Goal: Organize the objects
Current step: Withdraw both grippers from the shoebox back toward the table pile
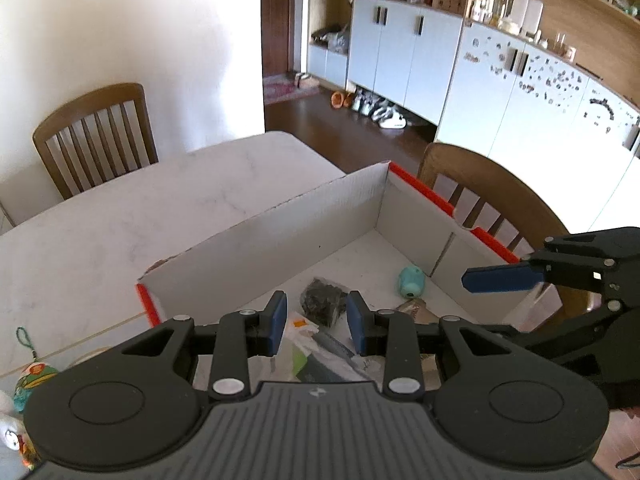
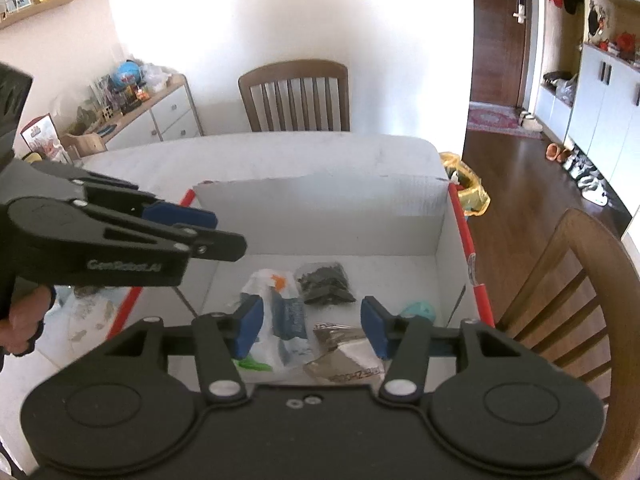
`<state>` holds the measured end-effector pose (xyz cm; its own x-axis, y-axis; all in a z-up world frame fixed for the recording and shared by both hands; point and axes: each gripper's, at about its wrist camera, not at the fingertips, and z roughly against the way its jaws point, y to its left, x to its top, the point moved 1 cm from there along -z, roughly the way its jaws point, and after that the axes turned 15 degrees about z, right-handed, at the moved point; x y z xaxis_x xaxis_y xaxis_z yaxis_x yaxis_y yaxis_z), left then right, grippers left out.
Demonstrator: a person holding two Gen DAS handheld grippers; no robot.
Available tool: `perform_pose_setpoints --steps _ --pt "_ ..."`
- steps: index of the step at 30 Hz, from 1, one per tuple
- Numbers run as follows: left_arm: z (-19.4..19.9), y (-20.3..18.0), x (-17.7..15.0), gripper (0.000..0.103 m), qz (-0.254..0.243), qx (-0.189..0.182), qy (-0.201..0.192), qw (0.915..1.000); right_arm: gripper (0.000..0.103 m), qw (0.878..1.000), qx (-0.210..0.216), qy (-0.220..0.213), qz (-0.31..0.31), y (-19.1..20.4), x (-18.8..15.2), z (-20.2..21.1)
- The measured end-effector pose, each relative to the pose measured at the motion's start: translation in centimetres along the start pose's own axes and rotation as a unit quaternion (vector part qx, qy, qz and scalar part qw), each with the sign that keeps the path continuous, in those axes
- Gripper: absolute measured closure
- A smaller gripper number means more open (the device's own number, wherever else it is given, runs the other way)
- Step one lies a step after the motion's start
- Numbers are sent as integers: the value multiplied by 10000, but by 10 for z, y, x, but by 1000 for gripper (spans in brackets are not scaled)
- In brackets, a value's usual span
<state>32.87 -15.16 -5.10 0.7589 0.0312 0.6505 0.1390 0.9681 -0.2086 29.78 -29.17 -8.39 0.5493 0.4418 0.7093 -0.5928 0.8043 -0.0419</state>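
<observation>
A white cardboard box point(image 1: 280, 232) with red edges stands on the marble table point(image 1: 120, 216). Inside lie a dark packet point(image 1: 323, 300), a teal toy point(image 1: 411, 280), a white and blue wrapper point(image 2: 280, 312) and a brown packet point(image 2: 344, 356). My left gripper point(image 1: 318, 322) is open and empty above the box's near end. My right gripper point(image 2: 312, 326) is open and empty above the box contents. The box point(image 2: 320, 216), dark packet point(image 2: 324, 282) and teal toy point(image 2: 420, 310) also show in the right wrist view. Each gripper shows in the other's view, the right one point(image 1: 500, 278) and the left one point(image 2: 192, 228).
Wooden chairs stand at the table's far side point(image 2: 296, 96) and right side point(image 2: 568, 288). Small painted ornaments point(image 1: 30, 380) lie on the table at the left. A yellow bag point(image 2: 468, 188) sits beyond the box. Cabinets point(image 1: 404, 56) line the far wall.
</observation>
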Motion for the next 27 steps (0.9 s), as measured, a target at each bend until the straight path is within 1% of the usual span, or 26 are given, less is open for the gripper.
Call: perform_pose_setpoints --steps 3,5,6,7,9,12,14,16,23,26,27 --pt "19 3 -7 72 2 -30 -158 9999 47 9999 -30 -112 -67 7 -2 9" --pt "33 7 -13 71 21 -74 -282 9996 44 9997 -54 -203 -105 11 -2 15" --pt "38 8 -16 68 33 -87 -337 9994 43 9996 -74 -253 -122 14 -1 19" --pt "44 9 -19 59 64 -111 -386 9992 41 9994 -90 -293 -137 17 -1 22" --pt "53 13 -24 50 123 -158 -477 9987 40 9991 -113 -377 -167 21 -2 28" --pt "66 18 -34 50 156 -209 -573 9980 37 9988 -148 -420 -209 31 -4 34" --pt "74 21 -39 49 187 -236 -621 9976 30 9985 -142 -462 -259 36 -5 38" --pt "82 26 -44 43 213 -278 -659 9972 28 9981 -191 -504 -290 42 -6 42" --pt "107 45 -63 37 317 -292 -795 9959 12 9971 -256 -616 -354 66 -9 50" --pt "115 55 -70 30 372 -260 -810 9957 4 9961 -293 -733 -402 79 -10 53" --pt "118 58 -73 29 397 -251 -822 9955 4 9956 -312 -778 -414 83 -11 54"
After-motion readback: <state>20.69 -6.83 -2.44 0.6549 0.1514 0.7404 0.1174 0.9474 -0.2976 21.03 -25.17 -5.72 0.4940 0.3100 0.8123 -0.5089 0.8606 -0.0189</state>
